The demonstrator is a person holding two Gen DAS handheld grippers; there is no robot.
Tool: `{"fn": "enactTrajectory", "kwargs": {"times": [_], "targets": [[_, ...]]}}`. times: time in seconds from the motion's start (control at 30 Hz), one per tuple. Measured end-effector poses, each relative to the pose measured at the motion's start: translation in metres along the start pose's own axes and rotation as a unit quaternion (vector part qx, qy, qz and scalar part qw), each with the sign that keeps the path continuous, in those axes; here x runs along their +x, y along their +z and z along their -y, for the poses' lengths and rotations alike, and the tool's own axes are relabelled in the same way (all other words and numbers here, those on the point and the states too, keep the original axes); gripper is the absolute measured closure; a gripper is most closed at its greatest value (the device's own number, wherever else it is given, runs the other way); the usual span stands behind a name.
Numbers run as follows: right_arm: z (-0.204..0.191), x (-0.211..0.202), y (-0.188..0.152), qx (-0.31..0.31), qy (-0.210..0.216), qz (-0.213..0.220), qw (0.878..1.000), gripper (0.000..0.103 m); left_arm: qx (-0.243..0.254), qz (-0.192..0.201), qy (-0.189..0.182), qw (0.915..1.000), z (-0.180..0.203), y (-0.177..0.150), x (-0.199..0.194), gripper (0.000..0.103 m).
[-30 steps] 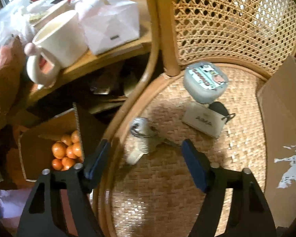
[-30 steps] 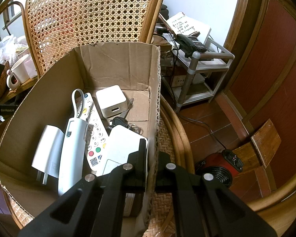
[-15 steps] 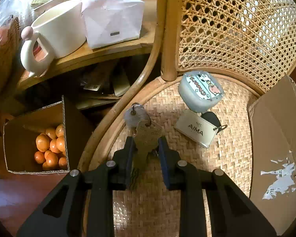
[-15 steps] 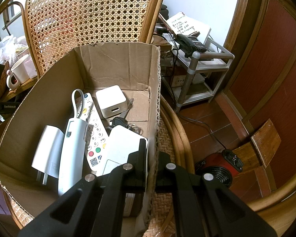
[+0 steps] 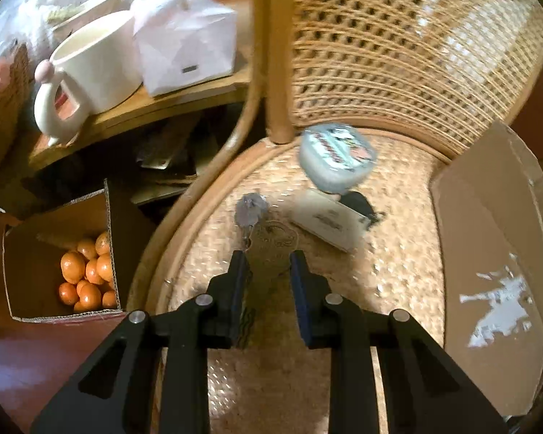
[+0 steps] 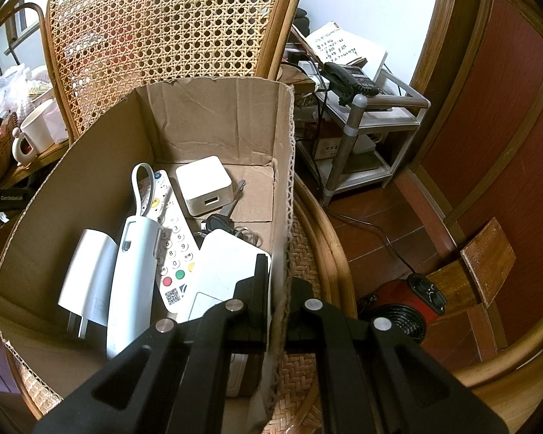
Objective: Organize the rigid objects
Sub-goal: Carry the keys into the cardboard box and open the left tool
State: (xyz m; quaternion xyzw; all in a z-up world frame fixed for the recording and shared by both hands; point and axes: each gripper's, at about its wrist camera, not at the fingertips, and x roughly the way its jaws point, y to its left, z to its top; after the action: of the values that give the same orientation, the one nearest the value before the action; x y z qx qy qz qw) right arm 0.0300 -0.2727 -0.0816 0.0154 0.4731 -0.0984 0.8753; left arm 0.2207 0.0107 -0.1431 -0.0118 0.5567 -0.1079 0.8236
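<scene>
On the cane seat, your left gripper pinches the keys; a tag and tin lie just beyond. Your right gripper clamps the box wall.

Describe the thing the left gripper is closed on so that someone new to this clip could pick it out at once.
Start at the round woven seat of the rattan chair, left of the cardboard box. At the seat's left side, the left gripper pinches a brass-coloured key with a dull grey tag on its ring. Unlike the pale round case and white card tag nearby, it is metal.
</scene>
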Motion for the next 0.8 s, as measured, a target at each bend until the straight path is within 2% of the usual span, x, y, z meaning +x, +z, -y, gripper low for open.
{"fn": "enactTrajectory", "kwargs": {"times": [0.4,0.8], "targets": [[0.000,0.000,0.000,0.000,0.000,0.000,1.000,0.096,0.047,0.072,-0.007,0.9962,0.041,-0.006,-0.057,0.080],[0.000,0.000,0.000,0.000,0.000,0.000,1.000,0.096,0.038,0.082,-0.014,0.9958,0.040,-0.006,-0.064,0.080]]}}
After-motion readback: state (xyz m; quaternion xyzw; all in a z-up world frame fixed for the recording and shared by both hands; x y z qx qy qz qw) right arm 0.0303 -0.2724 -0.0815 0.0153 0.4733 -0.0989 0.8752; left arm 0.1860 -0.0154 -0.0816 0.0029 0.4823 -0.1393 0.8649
